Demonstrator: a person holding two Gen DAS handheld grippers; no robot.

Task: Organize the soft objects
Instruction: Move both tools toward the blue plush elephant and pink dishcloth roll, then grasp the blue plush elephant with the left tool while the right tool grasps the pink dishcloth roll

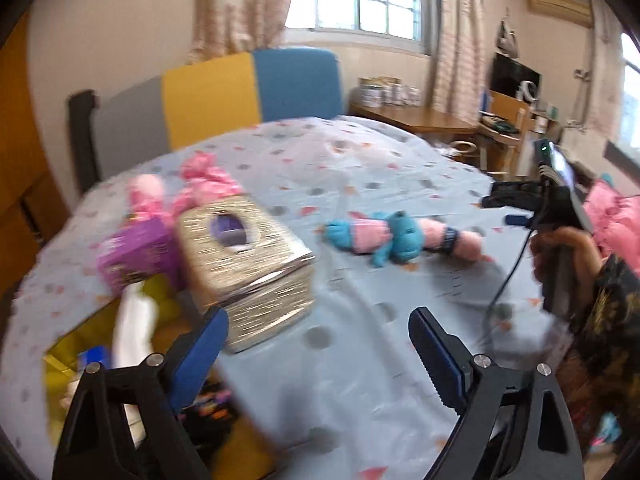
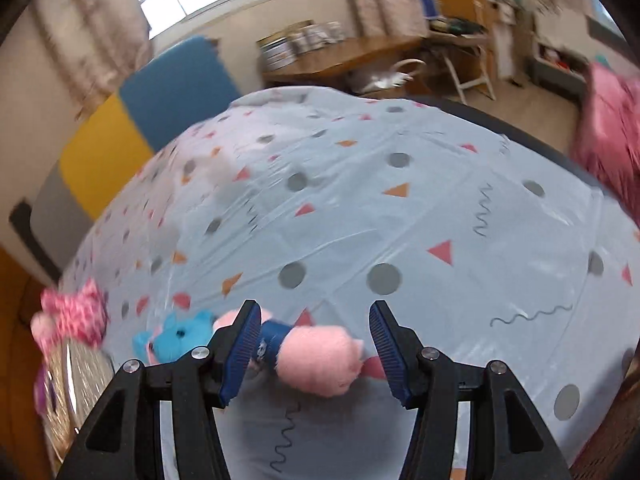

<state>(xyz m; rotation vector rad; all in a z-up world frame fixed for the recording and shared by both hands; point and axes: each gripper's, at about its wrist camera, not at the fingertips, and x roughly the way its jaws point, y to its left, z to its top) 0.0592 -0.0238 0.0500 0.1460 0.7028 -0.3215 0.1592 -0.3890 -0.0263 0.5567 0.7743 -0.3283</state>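
Note:
A pink and blue plush toy (image 1: 396, 238) lies on its side on the light blue patterned tablecloth (image 1: 360, 360). My left gripper (image 1: 318, 332) hovers over the cloth in front of it, open, with nothing between its fingers. A hand holds my right gripper (image 1: 508, 208) at the toy's right end. In the right wrist view the toy's pink end (image 2: 320, 360) lies between the right gripper's (image 2: 314, 320) fingers. A gap shows on the right side, so the pads are not pressing on it. A fluffy pink soft thing (image 1: 200, 184) lies at the far left.
A silver tissue box (image 1: 248, 256) and a purple box (image 1: 136, 252) stand left of the toy. An open yellow box (image 1: 64, 360) with several items sits at the near left. A grey, yellow and blue chair back (image 1: 256, 88) stands behind the table. A person's pink sleeve (image 1: 612, 220) is at the right.

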